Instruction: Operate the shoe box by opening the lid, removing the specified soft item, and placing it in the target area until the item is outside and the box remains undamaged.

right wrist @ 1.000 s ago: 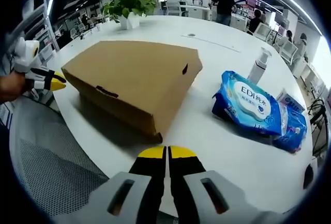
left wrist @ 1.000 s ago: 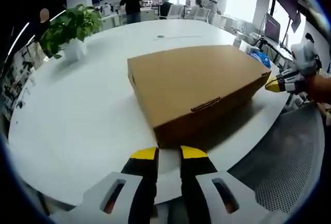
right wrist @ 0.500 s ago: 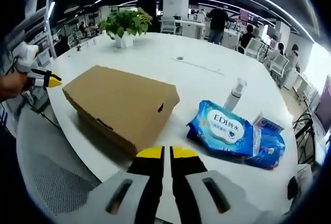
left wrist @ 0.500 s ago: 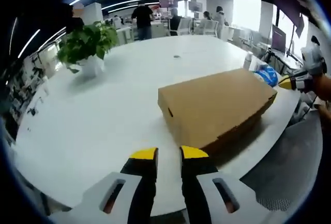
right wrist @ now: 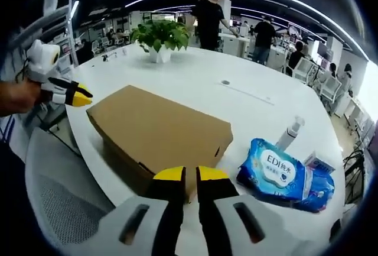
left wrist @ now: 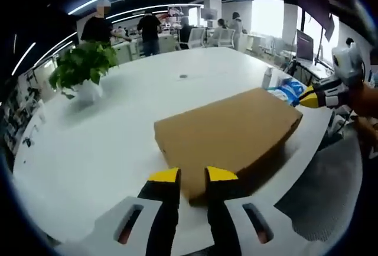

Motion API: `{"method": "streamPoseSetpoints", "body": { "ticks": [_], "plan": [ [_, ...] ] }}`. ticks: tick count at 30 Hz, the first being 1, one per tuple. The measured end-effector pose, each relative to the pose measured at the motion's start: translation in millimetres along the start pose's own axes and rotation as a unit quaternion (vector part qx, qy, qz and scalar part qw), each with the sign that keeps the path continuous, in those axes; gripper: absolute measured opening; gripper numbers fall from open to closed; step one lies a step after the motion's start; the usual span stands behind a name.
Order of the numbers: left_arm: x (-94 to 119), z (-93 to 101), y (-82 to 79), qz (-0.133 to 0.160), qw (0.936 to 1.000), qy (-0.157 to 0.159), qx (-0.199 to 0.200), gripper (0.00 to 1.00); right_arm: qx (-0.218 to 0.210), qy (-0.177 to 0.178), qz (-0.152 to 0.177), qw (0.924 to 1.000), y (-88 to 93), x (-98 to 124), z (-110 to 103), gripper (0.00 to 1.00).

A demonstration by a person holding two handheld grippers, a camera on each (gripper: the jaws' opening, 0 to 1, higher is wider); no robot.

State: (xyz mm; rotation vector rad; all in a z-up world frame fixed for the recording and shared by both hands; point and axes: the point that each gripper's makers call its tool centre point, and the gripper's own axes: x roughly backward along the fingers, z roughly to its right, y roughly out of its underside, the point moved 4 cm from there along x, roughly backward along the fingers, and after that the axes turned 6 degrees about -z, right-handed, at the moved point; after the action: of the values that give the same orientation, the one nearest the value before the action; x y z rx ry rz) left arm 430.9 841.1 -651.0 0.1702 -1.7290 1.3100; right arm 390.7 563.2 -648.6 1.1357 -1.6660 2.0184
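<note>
- While both grippers hover empty off the table edge, the left gripper [left wrist: 192, 176] has its jaws slightly parted, and the right gripper [right wrist: 190, 174] has its jaws nearly together.
- The closed cardboard shoe box [left wrist: 230, 129] lies straight ahead of both, its near corner just beyond each pair of tips.
- Its long axis runs between the two grippers along the white table [left wrist: 106, 143]; neither looks clearly nearer.
- A wet-wipes pack [right wrist: 277, 170] lies beside the box.

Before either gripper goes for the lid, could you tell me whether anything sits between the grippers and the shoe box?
Nothing visible does. The closed shoe box lies right ahead of the right gripper and the left gripper, with bare table around it. The blue wipes pack and spray bottle sit off to one side.
</note>
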Motion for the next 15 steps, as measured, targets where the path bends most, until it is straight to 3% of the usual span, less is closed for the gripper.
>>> {"method": "streamPoseSetpoints", "body": {
  "ticks": [15],
  "plan": [
    [-13, 4.1, 16.9, -0.028, 0.9995, 0.015, 0.008, 0.13, -0.003, -0.010, -0.027, 0.9996, 16.7, -11, 2, 0.05]
  ]
}}
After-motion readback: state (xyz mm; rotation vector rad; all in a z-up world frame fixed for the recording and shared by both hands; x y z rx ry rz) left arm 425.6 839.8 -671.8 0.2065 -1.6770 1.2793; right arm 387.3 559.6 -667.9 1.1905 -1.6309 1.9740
